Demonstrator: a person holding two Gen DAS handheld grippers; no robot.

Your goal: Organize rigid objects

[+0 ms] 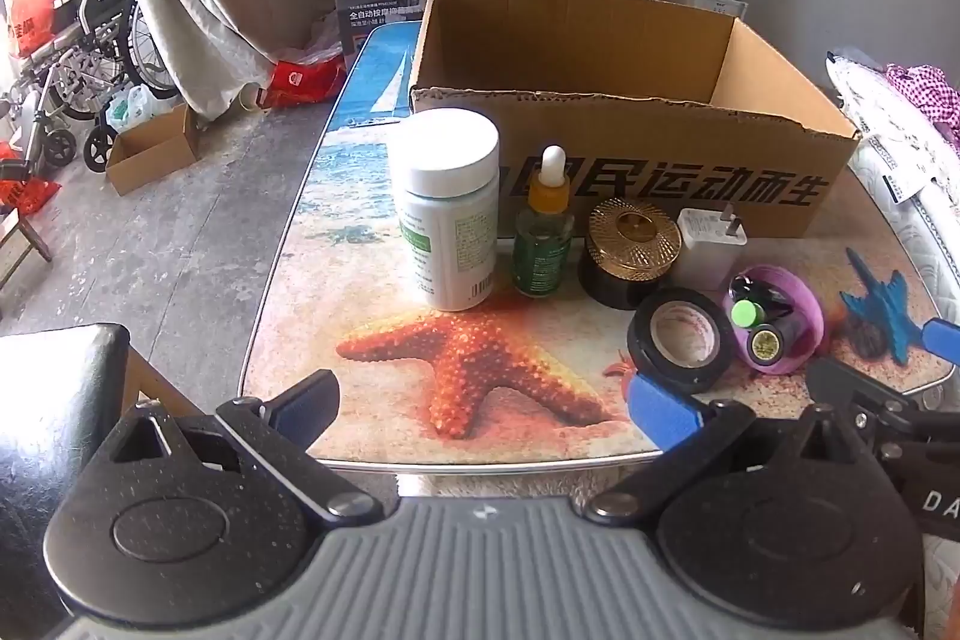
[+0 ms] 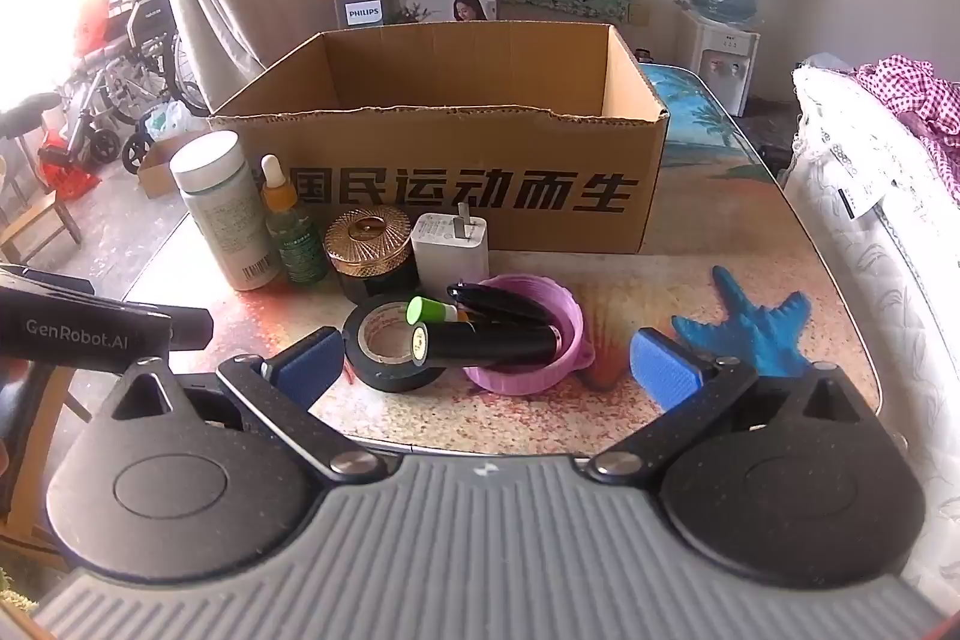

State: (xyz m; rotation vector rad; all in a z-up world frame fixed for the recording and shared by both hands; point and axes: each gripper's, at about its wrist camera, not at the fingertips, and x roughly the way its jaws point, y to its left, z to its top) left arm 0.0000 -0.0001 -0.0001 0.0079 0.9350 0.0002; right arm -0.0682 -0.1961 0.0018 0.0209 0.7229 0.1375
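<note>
The rigid items, among them a white bottle [image 1: 447, 214], dropper bottle [image 1: 543, 232], gold-lidded jar [image 1: 630, 244], charger [image 1: 711, 244], tape roll [image 1: 681, 337] and purple bowl [image 1: 786, 322], stand in a row before the open cardboard box [image 1: 630, 100]. They rest on a table [image 1: 480, 418] printed with a beach scene (orange and blue starfish). Beyond it are a concrete floor [image 1: 180, 232], wheelchair [image 1: 90, 40] and water dispenser [image 2: 723, 40]; the left gripper [image 1: 480, 406] and right gripper [image 2: 483, 370] both hang fully spread, empty.

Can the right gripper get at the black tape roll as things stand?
Probably yes. The right gripper is open and holds nothing, and the black tape roll lies flat on the table just ahead of its fingers. One snag: a black tube from the pink bowl rests across the roll's rim.
</note>
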